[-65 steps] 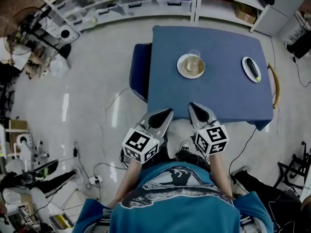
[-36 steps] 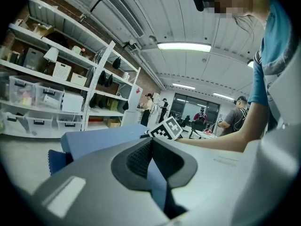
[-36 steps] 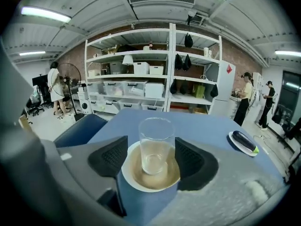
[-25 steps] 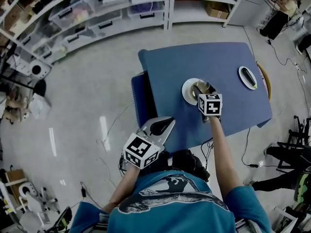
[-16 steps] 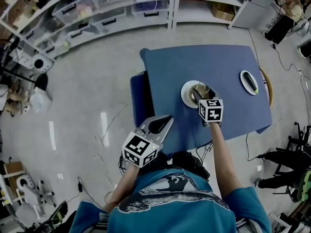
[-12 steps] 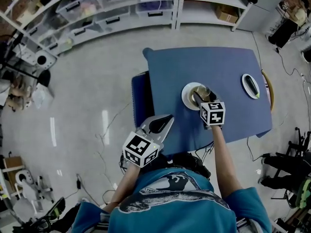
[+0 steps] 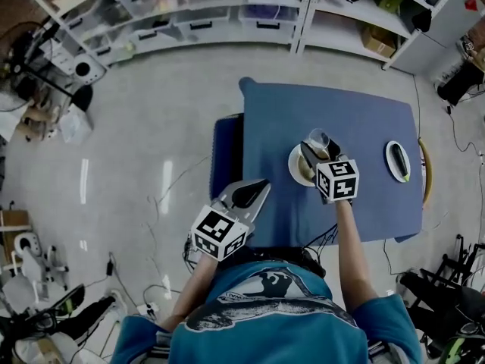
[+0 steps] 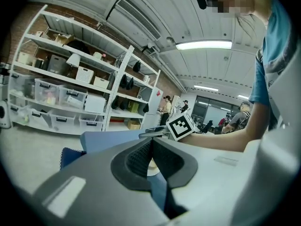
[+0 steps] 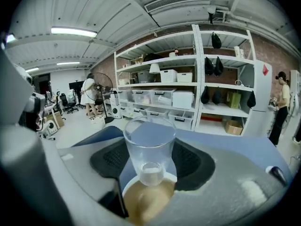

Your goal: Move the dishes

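Blue table (image 7: 333,112), plate (image 7: 296,167), glass (image 7: 319,137); white shelves (image 7: 227,6) beyond.

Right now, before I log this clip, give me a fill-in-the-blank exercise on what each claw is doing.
The right claw grips a clear ____.
The left claw is shut and holds ____.
The table is coloured ____.
Missing words: glass; nothing; blue.

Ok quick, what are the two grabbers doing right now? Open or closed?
Left gripper: closed, holding nothing.
Right gripper: closed on the clear glass.
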{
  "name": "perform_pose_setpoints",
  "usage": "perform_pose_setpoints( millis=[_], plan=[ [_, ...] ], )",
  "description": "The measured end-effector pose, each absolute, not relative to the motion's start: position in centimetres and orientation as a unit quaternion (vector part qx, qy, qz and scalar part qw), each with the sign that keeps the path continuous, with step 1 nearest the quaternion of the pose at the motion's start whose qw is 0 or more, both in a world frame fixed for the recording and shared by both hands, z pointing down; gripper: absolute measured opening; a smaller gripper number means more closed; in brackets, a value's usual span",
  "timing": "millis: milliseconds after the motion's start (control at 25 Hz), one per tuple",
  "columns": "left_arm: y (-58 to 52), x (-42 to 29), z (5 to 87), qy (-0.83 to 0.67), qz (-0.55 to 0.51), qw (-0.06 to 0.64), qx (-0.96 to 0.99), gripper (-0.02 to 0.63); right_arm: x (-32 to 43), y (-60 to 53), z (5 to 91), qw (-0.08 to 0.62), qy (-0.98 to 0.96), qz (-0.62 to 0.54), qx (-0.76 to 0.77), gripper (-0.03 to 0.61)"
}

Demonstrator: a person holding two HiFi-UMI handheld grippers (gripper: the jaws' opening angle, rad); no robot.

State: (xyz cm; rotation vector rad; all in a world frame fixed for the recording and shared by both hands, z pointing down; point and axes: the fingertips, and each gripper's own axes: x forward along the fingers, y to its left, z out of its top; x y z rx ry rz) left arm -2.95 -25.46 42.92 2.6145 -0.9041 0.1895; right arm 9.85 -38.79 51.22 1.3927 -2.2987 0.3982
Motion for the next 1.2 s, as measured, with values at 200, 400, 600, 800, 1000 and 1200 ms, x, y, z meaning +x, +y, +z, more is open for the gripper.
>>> perform_pose_setpoints(
  millis=[200, 400, 600, 800, 1000, 1200],
  plan=[
    [-26.1, -3.7, 43.1, -0.352, 0.068, 0.186, 0.915, 0.014, 7.1, -41.4, 50.7, 0.193, -0.848, 0.136, 0.474, 0.278],
    [-26.1, -5.0, 43.3, -0.382, 0.072, 0.190, 0.902, 0.014, 3.4, -41.8, 52.2, 0.205, -0.866, 0.134, 0.437, 0.278],
    [-25.9, -6.1, 43.4, -0.404, 0.076, 0.198, 0.890, 0.014, 0.4, -41.6, 53.8, 0.227, -0.877, 0.128, 0.404, 0.278],
    [-25.3, -6.9, 43.9, -0.415, 0.079, 0.200, 0.884, 0.014, -1.3, -41.1, 55.0, 0.235, -0.881, 0.126, 0.392, 0.278],
    [-24.9, -7.0, 44.0, -0.416, 0.080, 0.203, 0.883, 0.014, -1.7, -40.5, 56.5, 0.250, -0.879, 0.126, 0.387, 0.278],
    [-24.8, -7.5, 44.0, -0.416, 0.081, 0.202, 0.883, 0.014, -2.1, -40.0, 57.3, 0.256, -0.878, 0.118, 0.387, 0.278]
  ],
)
